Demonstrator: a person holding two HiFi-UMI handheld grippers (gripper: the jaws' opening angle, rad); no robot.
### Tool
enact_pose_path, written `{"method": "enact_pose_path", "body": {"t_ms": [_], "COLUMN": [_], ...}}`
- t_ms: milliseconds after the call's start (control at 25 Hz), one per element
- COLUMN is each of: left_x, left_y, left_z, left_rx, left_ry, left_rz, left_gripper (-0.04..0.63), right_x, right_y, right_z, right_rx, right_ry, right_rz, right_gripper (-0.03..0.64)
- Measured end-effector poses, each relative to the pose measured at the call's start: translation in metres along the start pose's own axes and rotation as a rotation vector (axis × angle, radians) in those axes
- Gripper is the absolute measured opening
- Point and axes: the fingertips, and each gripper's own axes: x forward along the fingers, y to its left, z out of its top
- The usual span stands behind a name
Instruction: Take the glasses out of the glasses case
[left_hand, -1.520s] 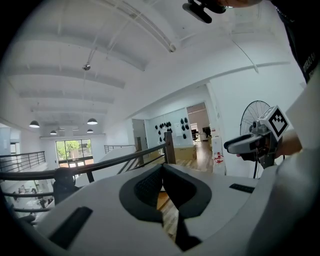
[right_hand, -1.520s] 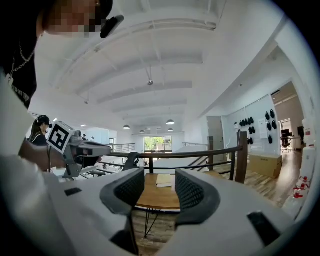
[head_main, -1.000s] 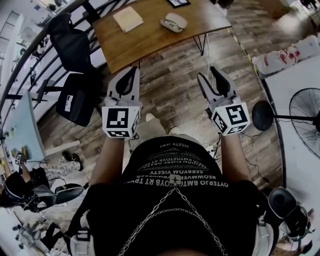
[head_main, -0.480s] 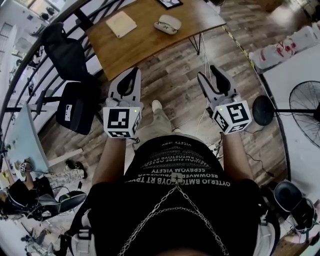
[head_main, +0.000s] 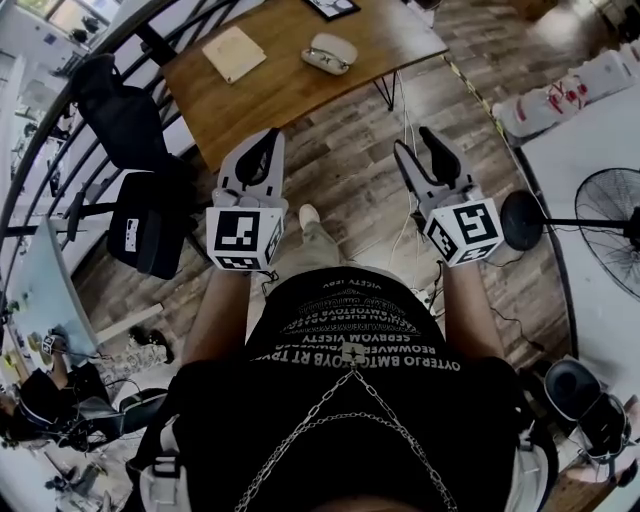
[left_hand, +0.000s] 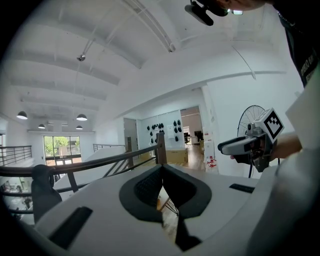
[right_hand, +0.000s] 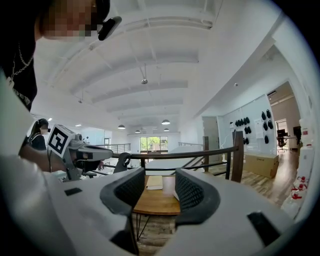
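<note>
Two empty grippers, both well short of the table (head_main: 290, 85); left gripper (head_main: 262, 145) has its jaws pressed together, right gripper (head_main: 425, 150) has them parted; glasses case (head_main: 328, 52) lies on the tabletop near a tan pad (head_main: 233, 53); best bet is probably walking right up first, then spreading the left jaws.

Bright, even daylight plus ceiling lamps (right_hand: 165, 122); heavy fisheye warp w/ dark corners, slight blur.
</note>
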Motion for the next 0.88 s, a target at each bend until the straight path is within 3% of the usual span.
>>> {"method": "enact_pose_path", "body": {"t_ms": [480, 880], "left_x": [-0.007, -0.015], "left_y": [0.004, -0.006], "left_z": [0.004, -0.036], "left_rx": [-0.007, -0.056], "left_ry": [0.0, 0.088], "left_rz": [0.038, 0.025], "left_gripper": [0.025, 0.025], "right_x": [-0.012, -0.022], "right_y": [-0.002, -0.004], "right_z": [-0.003, -0.031], "right_rx": [0.002, 0.04], "right_ry": [0.017, 0.086], "right_rz": [0.011, -0.004], "right_gripper": [0.183, 0.183]}}
